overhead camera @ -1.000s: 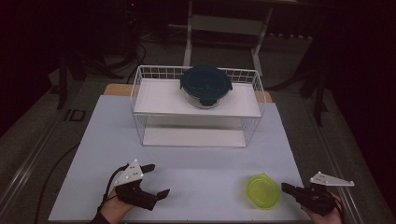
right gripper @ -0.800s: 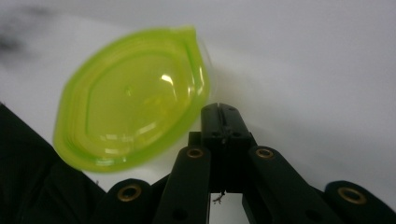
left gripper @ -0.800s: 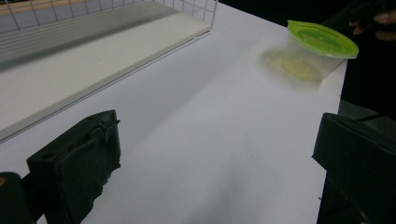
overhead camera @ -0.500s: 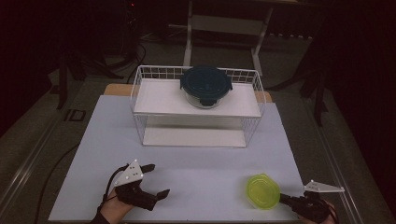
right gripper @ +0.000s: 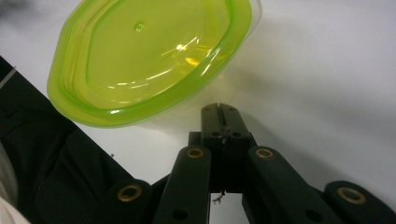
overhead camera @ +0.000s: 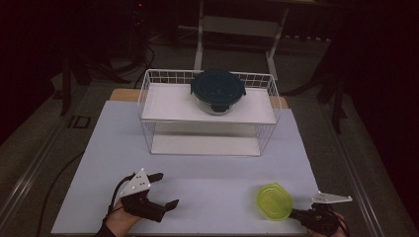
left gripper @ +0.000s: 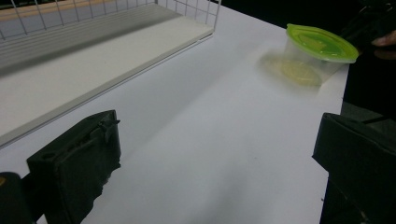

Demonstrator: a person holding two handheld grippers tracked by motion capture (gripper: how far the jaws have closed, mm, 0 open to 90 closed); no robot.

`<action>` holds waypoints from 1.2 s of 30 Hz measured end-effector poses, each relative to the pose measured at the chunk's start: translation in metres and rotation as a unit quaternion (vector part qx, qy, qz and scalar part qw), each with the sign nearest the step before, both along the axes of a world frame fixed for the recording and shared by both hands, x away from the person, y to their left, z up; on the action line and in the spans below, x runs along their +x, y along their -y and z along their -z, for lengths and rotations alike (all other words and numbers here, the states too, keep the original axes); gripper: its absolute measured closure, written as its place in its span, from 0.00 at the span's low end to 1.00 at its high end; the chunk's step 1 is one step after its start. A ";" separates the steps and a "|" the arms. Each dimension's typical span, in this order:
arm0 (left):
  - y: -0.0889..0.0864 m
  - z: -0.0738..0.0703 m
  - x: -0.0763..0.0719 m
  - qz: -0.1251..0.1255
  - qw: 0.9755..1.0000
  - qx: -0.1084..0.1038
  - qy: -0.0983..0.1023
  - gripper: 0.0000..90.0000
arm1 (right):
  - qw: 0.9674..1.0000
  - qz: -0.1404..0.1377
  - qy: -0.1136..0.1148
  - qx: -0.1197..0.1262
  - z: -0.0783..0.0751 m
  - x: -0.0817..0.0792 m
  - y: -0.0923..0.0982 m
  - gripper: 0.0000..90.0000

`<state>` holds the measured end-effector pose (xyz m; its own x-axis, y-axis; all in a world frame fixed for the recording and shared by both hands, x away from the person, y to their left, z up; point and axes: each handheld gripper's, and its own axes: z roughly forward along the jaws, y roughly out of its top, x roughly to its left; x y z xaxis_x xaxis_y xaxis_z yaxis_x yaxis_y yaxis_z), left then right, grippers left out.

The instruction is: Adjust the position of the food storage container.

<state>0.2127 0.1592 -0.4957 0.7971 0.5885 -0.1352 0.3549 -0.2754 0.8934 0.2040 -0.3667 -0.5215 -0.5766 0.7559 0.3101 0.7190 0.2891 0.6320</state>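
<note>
We have barely begun: our right gripper (right gripper: 219,116), jaws closed and empty, sits just beside the green-lidded tub (right gripper: 154,56) near the table's (overhead camera: 207,197) front edge. Our left gripper (overhead camera: 160,190) waits open; lifting remains.

High view looks down the table (overhead camera: 207,192); both gripper views, low, share the green-lidded container (left gripper: 317,51).

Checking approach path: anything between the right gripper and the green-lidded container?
Nothing visible. The right gripper, jaws shut, sits right beside the green-lidded container at the table's near right edge; in the right gripper view the jaw tips reach just under the lid's rim, with bare table around them. Contact cannot be told.
</note>
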 end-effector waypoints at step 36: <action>-0.002 -0.001 0.000 -0.001 1.000 -0.005 0.002 0.00 | 0.995 -0.099 -0.004 -0.014 -0.005 0.032 -0.076 1.00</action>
<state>0.2130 0.1614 -0.4946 0.7960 0.5896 -0.1372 0.3518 -0.2662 0.8974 0.2360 -0.2908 -0.5170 -0.7125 0.6363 0.2958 0.6515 0.4431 0.6158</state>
